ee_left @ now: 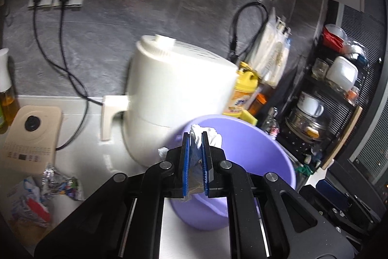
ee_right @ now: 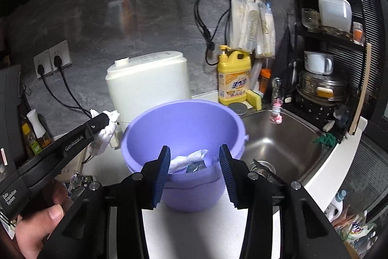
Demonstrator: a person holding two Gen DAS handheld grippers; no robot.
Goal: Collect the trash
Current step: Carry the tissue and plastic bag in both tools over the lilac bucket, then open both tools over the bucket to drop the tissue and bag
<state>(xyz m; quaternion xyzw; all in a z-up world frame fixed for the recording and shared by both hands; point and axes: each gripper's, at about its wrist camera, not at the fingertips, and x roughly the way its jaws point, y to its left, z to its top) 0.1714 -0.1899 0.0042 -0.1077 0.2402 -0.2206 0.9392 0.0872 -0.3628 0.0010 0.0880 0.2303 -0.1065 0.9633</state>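
A purple plastic bucket (ee_right: 184, 128) stands on the white counter beside the sink; it also shows in the left wrist view (ee_left: 254, 152). Crumpled white tissue and a wrapper (ee_right: 191, 160) lie inside it. My left gripper (ee_left: 196, 137) is shut on a crumpled white tissue (ee_left: 206, 137), held at the bucket's left rim; in the right wrist view this gripper (ee_right: 101, 123) and its tissue (ee_right: 105, 132) are just left of the bucket. My right gripper (ee_right: 194, 162) is open and empty, just in front of the bucket's near rim.
A white appliance (ee_left: 179, 98) stands behind the bucket. Crumpled wrappers (ee_left: 41, 188) lie on the counter at the left by a beige device (ee_left: 31, 137). A steel sink (ee_right: 278, 145), yellow detergent bottle (ee_right: 234, 77) and dish rack (ee_right: 327, 52) are to the right.
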